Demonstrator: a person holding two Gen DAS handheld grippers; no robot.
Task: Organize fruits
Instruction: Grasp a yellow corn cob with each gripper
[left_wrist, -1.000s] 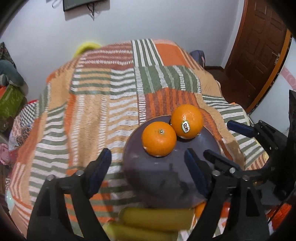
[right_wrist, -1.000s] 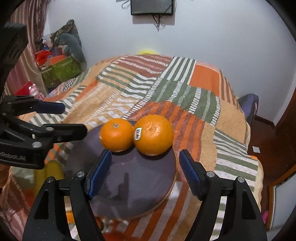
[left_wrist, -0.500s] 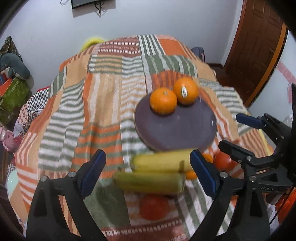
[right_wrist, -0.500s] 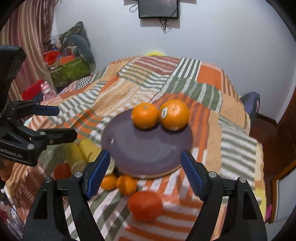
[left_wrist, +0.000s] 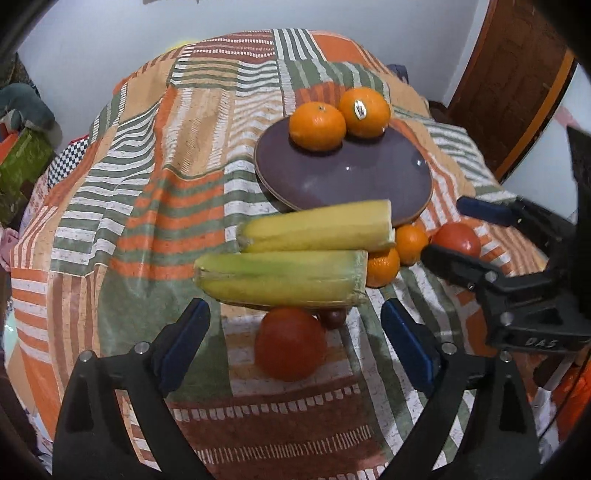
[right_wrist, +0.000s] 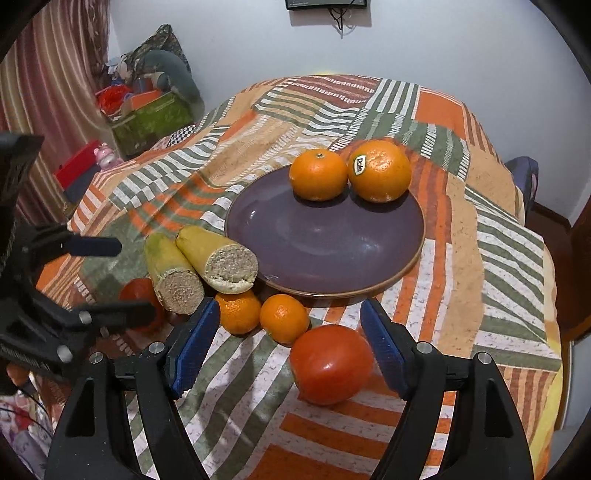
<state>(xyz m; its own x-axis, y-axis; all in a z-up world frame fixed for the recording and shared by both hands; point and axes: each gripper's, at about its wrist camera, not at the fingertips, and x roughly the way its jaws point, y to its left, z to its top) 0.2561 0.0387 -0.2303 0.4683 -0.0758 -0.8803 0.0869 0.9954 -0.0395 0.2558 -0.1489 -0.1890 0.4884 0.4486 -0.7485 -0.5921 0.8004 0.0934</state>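
A purple plate (left_wrist: 351, 181) (right_wrist: 325, 240) holds two oranges (left_wrist: 317, 125) (right_wrist: 380, 170) at its far edge. In front of it lie two yellow-green corn pieces (left_wrist: 284, 273) (right_wrist: 218, 254), two small oranges (right_wrist: 284, 317) and two red tomatoes (left_wrist: 290, 343) (right_wrist: 328, 362). My left gripper (left_wrist: 295, 343) is open, its jaws either side of the near tomato. My right gripper (right_wrist: 288, 343) is open around the other tomato and a small orange.
A striped patchwork cloth (left_wrist: 147, 184) covers the table. A brown door (left_wrist: 509, 85) stands at the right. A green box with clutter (right_wrist: 151, 118) sits at the far left by a curtain. Each gripper shows in the other's view (left_wrist: 517, 266) (right_wrist: 55, 295).
Both grippers have pulled back from the plate toward me. The corn, small oranges and tomatoes in front of the plate have come into view between the jaws.
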